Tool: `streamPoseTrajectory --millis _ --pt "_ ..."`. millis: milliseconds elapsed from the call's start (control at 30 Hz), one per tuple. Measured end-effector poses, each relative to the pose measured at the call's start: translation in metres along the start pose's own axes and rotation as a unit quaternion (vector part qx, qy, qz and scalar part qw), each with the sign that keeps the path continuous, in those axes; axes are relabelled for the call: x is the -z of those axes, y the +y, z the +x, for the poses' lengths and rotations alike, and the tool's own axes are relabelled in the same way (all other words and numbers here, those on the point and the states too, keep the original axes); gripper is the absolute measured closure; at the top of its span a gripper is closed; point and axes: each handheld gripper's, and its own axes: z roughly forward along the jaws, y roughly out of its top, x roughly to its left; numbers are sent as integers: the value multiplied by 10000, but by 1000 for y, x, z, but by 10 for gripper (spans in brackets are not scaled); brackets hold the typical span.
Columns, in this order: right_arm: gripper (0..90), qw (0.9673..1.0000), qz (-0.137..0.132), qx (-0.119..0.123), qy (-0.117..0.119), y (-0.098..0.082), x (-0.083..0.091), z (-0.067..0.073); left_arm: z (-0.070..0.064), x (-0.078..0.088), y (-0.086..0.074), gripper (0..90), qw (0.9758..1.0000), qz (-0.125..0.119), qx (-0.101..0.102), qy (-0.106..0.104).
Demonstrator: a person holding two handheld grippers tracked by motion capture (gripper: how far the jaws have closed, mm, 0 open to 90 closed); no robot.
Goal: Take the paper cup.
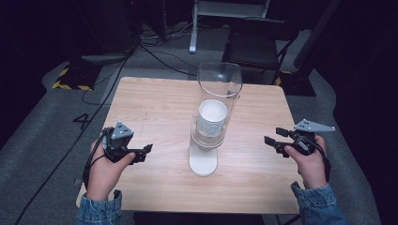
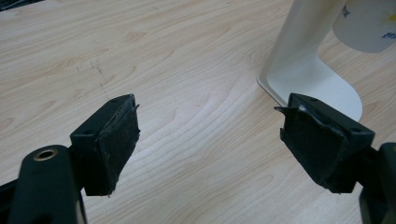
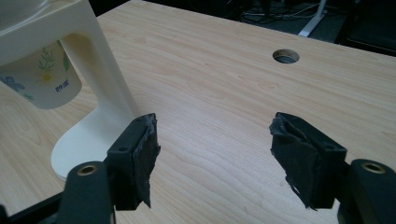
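Either side of the upright clear-tube cup dispenser on its white stand [image 1: 204, 161], left gripper [image 1: 145, 152] and right gripper [image 1: 271, 141] hover wide open, empty, about equally near, jaws pointing inward.

Pale wood-grain table [image 1: 155, 108]. Cream stand [image 3: 100, 98] just left of the right claw's [image 3: 217, 154] black pads. White cup [image 3: 39, 79] with green sprigs, blue and yellow flowers. Black left claw [image 2: 208, 144] pads beside cream base.

A light wooden table [image 1: 155, 108] stands on a grey floor [image 1: 42, 122]. In its middle sits a white stand [image 1: 203, 161] with a clear tube holding paper cups [image 1: 212, 117].
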Motion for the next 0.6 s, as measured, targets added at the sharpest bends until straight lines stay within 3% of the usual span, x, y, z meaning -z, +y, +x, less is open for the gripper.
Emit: streamPoseTrajectory --millis 333,600 --pt "276 10000 -30 -17 56 1 0 -1 0 0 1 192 10000 -3 -23 -13" --pt "247 9997 -57 97 217 3 -3 9 0 2 1 192 10000 -12 -60 -26"
